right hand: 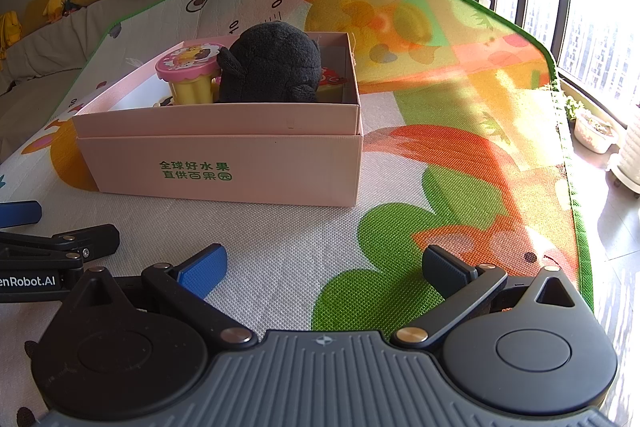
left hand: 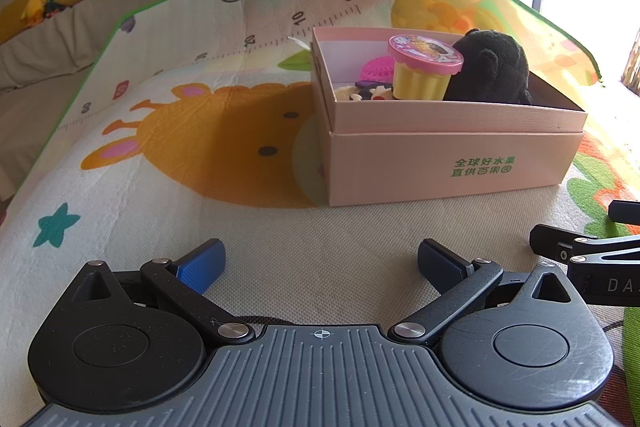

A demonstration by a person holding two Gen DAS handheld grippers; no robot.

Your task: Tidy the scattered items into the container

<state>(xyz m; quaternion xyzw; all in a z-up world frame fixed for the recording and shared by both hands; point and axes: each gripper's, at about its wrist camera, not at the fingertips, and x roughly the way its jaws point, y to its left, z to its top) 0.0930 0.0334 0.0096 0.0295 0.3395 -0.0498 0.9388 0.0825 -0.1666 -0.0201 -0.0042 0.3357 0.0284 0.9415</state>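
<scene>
Now both jaws stand wide apart and hold nothing: the left gripper (left hand: pixel 320 267) and the right gripper (right hand: pixel 322 273) hover low over the play mat (left hand: pixel 168 155), side by side, with only bare mat between their pads. Just beyond them, on the near middle of the mat, sits the pink box (left hand: pixel 440 163), the container of the task. Inside it I see a black plush toy (right hand: pixel 272 67) leaning at the right part, a yellow cup with a pink lid (left hand: pixel 424 71) to its left, and some smaller pieces behind and below which I cannot name surely.

On the mat around the box no loose item shows in either view, so I judge the tidying is almost or fully done. To do this step well, I would first turn each gripper slowly to look at the mat edges and behind the box. The plush stands higher than the box wall, so one may press it down gently; it is soft and should yield. Far left, the toys on the sofa (right hand: pixel 40 47) seem not part of the task.
</scene>
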